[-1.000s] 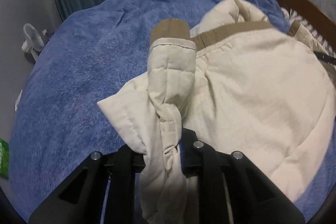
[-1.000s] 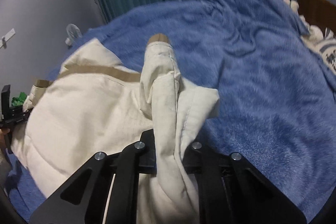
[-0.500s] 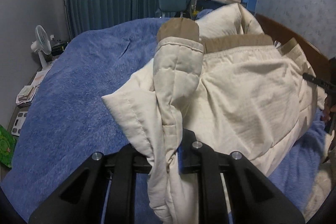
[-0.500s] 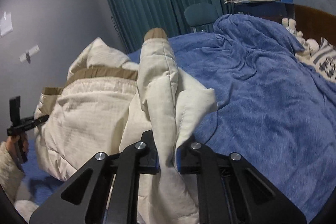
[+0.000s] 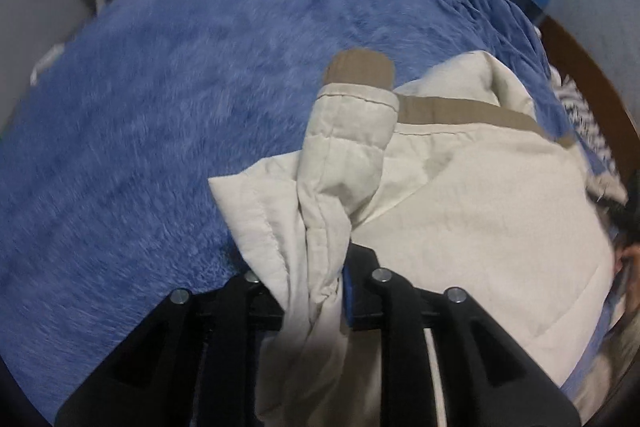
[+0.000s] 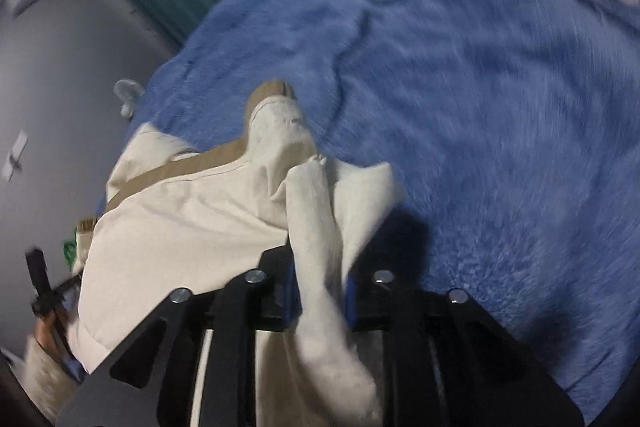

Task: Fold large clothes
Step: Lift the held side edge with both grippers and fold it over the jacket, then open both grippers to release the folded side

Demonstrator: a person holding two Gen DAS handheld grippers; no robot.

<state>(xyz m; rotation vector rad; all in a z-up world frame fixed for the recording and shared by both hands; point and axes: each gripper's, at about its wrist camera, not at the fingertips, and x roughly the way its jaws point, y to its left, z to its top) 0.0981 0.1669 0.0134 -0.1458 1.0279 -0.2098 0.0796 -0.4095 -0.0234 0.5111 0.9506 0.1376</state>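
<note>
Cream padded jacket (image 5: 480,211) lies across the blue fleece blanket (image 5: 160,131) on the bed, body spread between the 2 views, tan hem band (image 5: 460,113) at its far edge. Left hand-held gripper (image 5: 316,291) is pinched on a bunched sleeve and side edge, the tan cuff (image 5: 360,67) standing up beyond the fingers; right hand-held gripper (image 6: 320,291) is likewise clamped on a gathered fold of the other sleeve (image 6: 312,211), cuff tip (image 6: 272,91) pointing away. Both views are motion-blurred, so the cloth is likely in transit. Step in hand, by my reading: carrying the 2 gripped sides over for a fold. To do it well, keep both grips level and equally tensioned so the panel between them lands flat, not ruched (the fleece looks grabby and may drag the underside). Lower onto the bed before letting go, and lay each sleeve inward along the body, not across the hem. Risk: the bulky wad in each pinch may slip unevenly, skewing the fold line.
</note>
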